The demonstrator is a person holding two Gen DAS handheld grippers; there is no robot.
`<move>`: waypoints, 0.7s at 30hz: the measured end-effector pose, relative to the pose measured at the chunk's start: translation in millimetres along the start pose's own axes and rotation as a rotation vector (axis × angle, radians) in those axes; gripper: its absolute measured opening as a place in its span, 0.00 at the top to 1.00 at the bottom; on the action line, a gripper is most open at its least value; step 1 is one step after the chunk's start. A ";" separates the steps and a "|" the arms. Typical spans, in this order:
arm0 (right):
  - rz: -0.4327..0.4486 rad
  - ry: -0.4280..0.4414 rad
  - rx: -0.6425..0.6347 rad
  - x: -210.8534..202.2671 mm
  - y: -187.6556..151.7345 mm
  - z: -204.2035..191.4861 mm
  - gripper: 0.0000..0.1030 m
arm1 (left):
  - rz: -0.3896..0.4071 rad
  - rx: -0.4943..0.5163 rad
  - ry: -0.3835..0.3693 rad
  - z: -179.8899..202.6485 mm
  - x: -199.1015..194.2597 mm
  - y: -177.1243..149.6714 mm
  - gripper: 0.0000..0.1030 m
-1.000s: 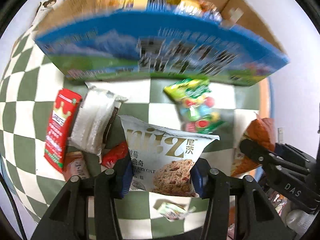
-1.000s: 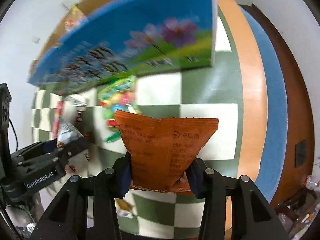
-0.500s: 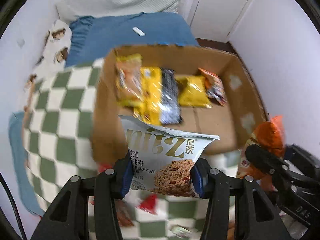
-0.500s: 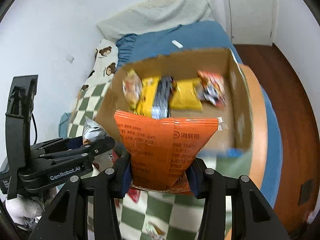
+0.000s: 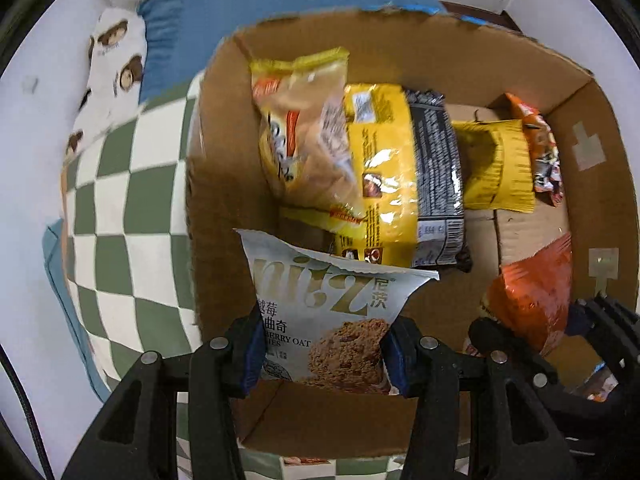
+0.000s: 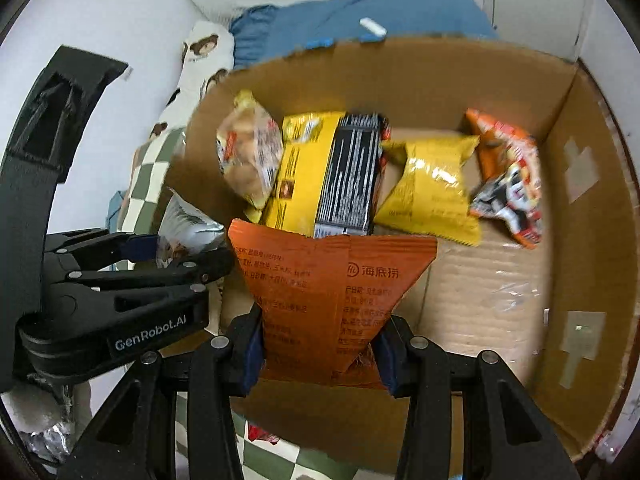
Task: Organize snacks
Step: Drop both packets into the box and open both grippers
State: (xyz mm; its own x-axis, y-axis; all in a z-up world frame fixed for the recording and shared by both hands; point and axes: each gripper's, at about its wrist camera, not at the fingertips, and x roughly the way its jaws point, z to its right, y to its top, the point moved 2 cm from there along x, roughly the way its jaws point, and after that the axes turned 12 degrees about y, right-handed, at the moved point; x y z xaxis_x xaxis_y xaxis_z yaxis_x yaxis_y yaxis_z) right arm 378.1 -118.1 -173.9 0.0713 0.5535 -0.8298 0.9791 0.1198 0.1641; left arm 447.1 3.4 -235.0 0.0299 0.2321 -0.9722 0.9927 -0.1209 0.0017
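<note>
My left gripper (image 5: 322, 354) is shut on a silver oat cookie packet (image 5: 324, 312) and holds it over the near left part of an open cardboard box (image 5: 600, 184). My right gripper (image 6: 320, 354) is shut on an orange snack packet (image 6: 320, 292) and holds it over the box (image 6: 588, 216) beside the left gripper (image 6: 160, 256). The orange packet also shows at the right of the left wrist view (image 5: 532, 292). Inside the box lie a bread bag (image 5: 304, 136), a yellow and black pack (image 5: 400, 176), a small yellow packet (image 5: 496, 168) and an orange printed packet (image 5: 540, 152).
The box stands on a green and white checked cloth (image 5: 116, 208). Behind it lie a blue blanket (image 5: 240, 12) and a bear-print pillow (image 5: 108, 68). A red wrapper (image 6: 262, 436) lies on the cloth below the box's near wall.
Both grippers, each still holding its packet, have risen from the cloth in front of the box and moved forward over its open top. The view now looks down into the box.
</note>
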 end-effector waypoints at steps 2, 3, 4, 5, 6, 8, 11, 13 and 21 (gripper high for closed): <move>-0.028 0.022 0.012 9.1 -0.6 3.2 0.53 | -0.031 -0.017 -0.024 -2.0 8.8 -0.8 0.55; -0.045 0.035 0.016 14.3 -0.7 4.4 0.53 | -0.042 -0.027 -0.035 -3.0 12.5 -1.0 0.54; -0.061 0.049 0.023 18.3 -1.3 5.5 0.52 | -0.048 -0.037 -0.047 -4.5 14.4 -1.6 0.54; -0.075 0.062 0.027 21.4 -2.2 6.3 0.49 | -0.053 -0.049 -0.058 -6.3 16.1 -2.1 0.54; -0.089 0.073 0.029 24.1 -2.8 6.8 0.45 | -0.055 -0.056 -0.062 -7.4 16.9 -2.3 0.53; -0.121 0.081 0.035 28.7 -4.3 8.6 0.20 | -0.047 -0.059 -0.064 -8.8 16.9 -2.4 0.52; -0.128 0.062 0.032 28.0 -4.1 9.7 0.16 | -0.032 -0.065 -0.064 -10.4 14.5 -2.2 0.41; -0.128 0.047 0.034 26.2 -3.0 10.5 0.16 | -0.022 -0.070 -0.064 -11.0 11.6 -2.6 0.41; -0.081 -0.025 0.044 -1.5 -5.7 13.5 0.16 | 0.047 -0.108 -0.060 -15.4 -17.5 -10.3 0.41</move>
State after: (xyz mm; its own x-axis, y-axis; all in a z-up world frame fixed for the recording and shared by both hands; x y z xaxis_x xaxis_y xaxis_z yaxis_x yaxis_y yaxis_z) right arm 375.0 -130.7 -180.8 -0.0044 0.5228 -0.8524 0.9893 0.1266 0.0725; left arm 438.1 15.5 -214.3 0.0727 0.1701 -0.9828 0.9973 -0.0252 0.0694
